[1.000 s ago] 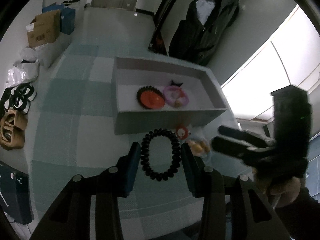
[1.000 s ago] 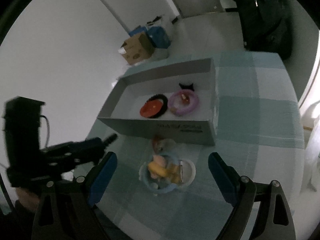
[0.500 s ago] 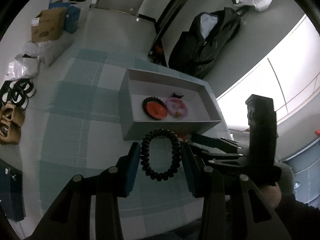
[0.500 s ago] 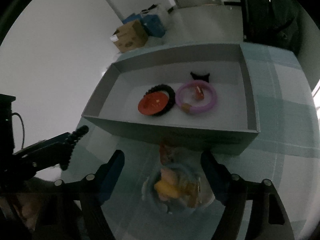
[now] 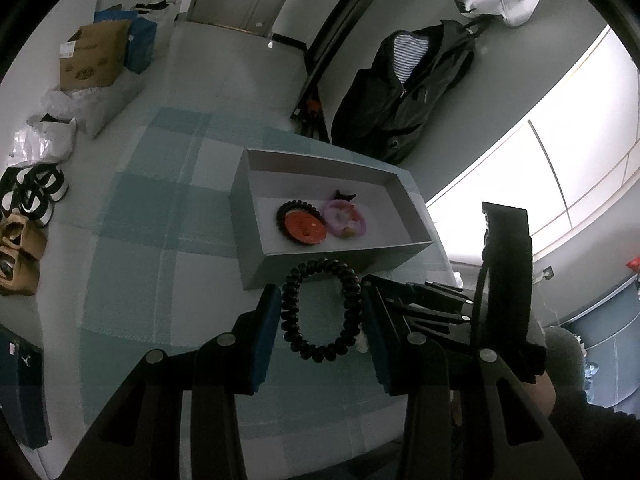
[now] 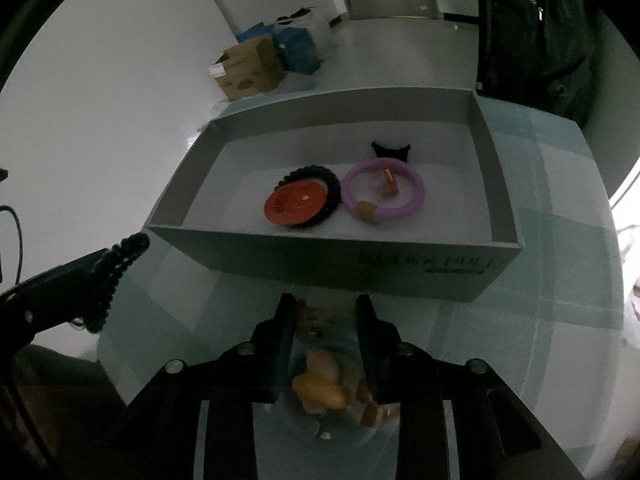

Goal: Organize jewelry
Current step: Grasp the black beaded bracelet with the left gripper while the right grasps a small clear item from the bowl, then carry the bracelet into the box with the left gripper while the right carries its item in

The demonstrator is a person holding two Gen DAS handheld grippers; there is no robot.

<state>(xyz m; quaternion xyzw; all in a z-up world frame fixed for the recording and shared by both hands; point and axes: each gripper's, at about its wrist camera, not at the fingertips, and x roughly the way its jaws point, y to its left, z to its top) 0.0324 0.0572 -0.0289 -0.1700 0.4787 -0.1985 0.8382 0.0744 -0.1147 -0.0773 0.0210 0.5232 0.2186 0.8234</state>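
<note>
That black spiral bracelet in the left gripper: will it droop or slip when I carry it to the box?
The black spiral bracelet keeps its oval between the left gripper pads, so probably springy, not limp. Its ridged coils likely resist slipping. It looks light.

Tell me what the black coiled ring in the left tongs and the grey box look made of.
The black coiled ring looks like glossy plastic or rubbery coil, going by its ribbed spiral and faint sheen. The grey box looks like matte cardboard: thin flat walls, sharp folded corners, printed lettering.
</note>
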